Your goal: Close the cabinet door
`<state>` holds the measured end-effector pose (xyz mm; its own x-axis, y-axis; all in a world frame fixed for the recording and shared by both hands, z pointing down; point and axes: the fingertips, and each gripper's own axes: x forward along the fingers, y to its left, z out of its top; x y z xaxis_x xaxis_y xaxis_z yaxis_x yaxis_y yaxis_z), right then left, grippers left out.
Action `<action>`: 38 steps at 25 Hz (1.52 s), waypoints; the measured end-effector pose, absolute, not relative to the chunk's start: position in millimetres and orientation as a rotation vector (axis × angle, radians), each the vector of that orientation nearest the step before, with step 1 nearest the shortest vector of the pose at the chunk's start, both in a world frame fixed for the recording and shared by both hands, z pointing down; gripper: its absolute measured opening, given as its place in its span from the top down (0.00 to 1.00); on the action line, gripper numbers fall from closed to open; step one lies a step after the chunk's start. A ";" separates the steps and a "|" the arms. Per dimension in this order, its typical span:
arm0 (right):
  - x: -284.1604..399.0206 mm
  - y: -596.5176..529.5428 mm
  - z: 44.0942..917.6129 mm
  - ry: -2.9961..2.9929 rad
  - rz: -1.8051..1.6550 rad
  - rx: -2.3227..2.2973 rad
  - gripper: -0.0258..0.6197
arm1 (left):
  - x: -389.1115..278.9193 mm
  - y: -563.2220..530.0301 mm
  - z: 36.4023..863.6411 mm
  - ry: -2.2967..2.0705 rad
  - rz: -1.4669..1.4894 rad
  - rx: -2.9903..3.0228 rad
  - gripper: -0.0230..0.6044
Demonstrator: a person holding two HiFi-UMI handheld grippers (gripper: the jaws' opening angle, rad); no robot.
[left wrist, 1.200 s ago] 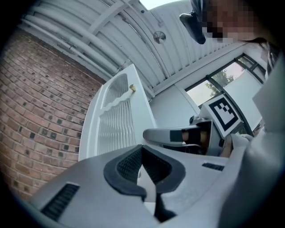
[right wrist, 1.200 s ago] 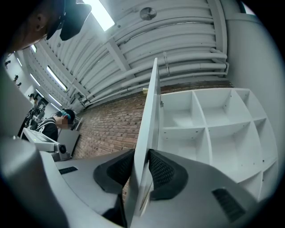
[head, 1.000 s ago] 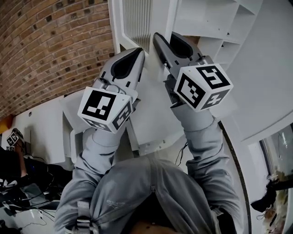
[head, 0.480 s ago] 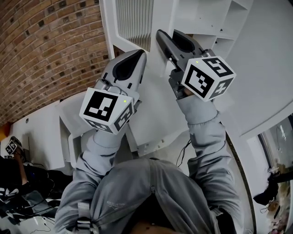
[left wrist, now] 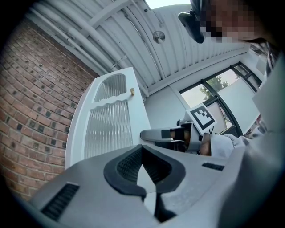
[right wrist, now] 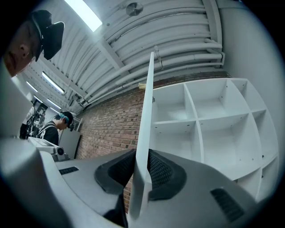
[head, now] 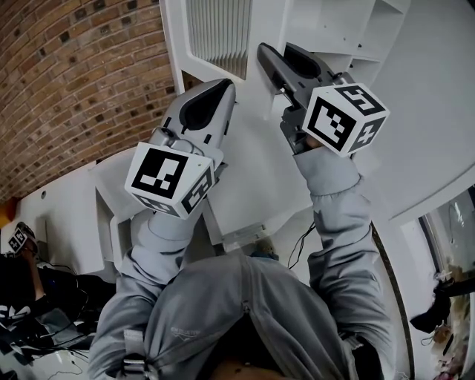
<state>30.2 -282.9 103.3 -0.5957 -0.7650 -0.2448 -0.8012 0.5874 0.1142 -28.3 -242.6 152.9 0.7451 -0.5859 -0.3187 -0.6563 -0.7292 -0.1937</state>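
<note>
Pinching the free edge of the cabinet door (right wrist: 147, 111), the right claw (right wrist: 141, 178) presses its pads on both faces of the white panel, which stands swung out from the open-shelved cabinet (right wrist: 209, 120). The left claw (left wrist: 143, 171) is closed on nothing, near the door's ribbed face. The panel looks stiff, fairly light and smooth, so probably slippery. A hold on the edge far from the hinge should swing it most easily.

Cabinet door (left wrist: 107, 124) looks smooth, matt (brick wall (left wrist: 35, 98) rough)

Industrial lab or workshop, bare brick wall (head: 67, 67), corrugated ceiling (left wrist: 89, 31) with exposed pipes (right wrist: 178, 49), strip lights (right wrist: 83, 12)
</note>
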 end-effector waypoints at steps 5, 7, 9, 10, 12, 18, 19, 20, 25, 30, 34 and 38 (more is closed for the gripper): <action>41.4 -292.9 104.4 2.663 0.302 -1.283 0.82 | -15.5 -255.4 152.9 0.971 0.357 -2.651 0.95; 46.8 -297.6 105.2 2.679 0.299 -1.267 0.82 | -7.8 -261.1 152.0 0.972 0.360 -2.645 0.95; 53.2 -304.0 105.3 2.693 0.291 -1.246 0.82 | 1.8 -269.2 153.7 0.971 0.352 -2.645 0.95; 56.8 -307.8 105.2 2.697 0.285 -1.236 0.82 | 6.5 -274.1 155.2 0.973 0.349 -2.648 0.95; 64.4 -315.6 105.3 2.704 0.268 -1.215 0.82 | 14.3 -284.1 157.7 0.985 0.349 -2.654 0.95; 84.2 -334.7 105.5 2.737 0.233 -1.122 0.82 | 37.3 -310.6 159.0 1.011 0.345 -2.655 0.95; 86.5 -337.2 105.7 2.743 0.230 -1.107 0.82 | 40.5 -314.2 158.7 1.016 0.344 -2.653 0.95; 88.6 -339.7 105.8 2.751 0.228 -1.090 0.82 | 43.4 -317.8 158.5 1.022 0.344 -2.652 0.95; 98.9 -355.3 105.8 2.779 0.222 -1.016 0.82 | 56.9 -333.2 155.5 1.043 0.333 -2.638 0.95; 107.5 -368.8 104.5 2.792 0.217 -0.958 0.81 | 67.9 -345.8 153.5 1.062 0.318 -2.629 0.95; 113.5 -382.7 104.7 2.803 0.207 -0.907 0.81 | 72.8 -357.6 155.5 1.094 0.303 -2.620 0.95; 119.7 -397.6 106.3 2.812 0.188 -0.849 0.81 | 77.5 -371.4 158.7 1.132 0.284 -2.608 0.95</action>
<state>119.7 -397.6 106.3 -0.8156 -0.5334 -0.2241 -0.5585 0.8270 0.0641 77.5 -371.4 158.7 0.6728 -0.6811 -0.2888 -0.7368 -0.6519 -0.1791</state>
